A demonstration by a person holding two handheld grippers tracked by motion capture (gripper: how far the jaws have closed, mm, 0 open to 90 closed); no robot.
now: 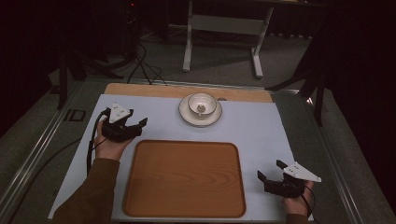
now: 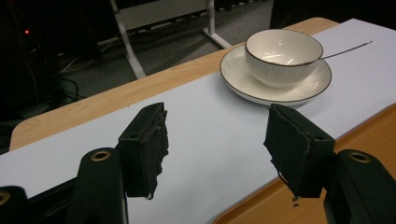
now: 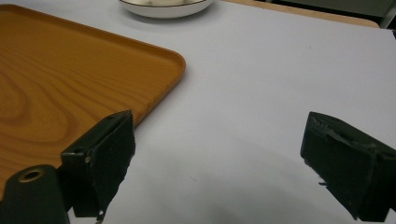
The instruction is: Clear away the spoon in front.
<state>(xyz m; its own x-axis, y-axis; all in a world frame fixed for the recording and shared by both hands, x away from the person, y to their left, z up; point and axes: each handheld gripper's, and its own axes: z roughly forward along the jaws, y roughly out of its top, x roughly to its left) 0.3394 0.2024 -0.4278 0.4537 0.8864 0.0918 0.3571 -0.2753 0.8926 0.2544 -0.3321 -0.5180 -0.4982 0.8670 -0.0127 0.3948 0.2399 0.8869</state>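
A white cup [image 1: 201, 103] stands on a white saucer [image 1: 185, 115] at the back middle of the table, with something small and metallic lying inside it. The left gripper view has the cup [image 2: 282, 58] and saucer [image 2: 243, 81] ahead to the right, a thin spoon handle [image 2: 348, 49] sticking out behind the cup. A wooden tray [image 1: 184, 177] lies bare at the front centre. My left gripper [image 1: 140, 127] [image 2: 217, 109] is open and holds nothing, left of the tray's far corner. By the tray's right edge, my right gripper [image 1: 270, 169] [image 3: 219, 121] is open over the mat.
A pale sheet [image 1: 261, 126] covers most of the wooden tabletop [image 1: 140, 89]. Beyond the table a white desk frame [image 1: 189, 42] stands on grey floor, with cables [image 1: 142, 65] at the back left. The tray's corner [image 3: 177, 60] lies just left of my right gripper's jaws.
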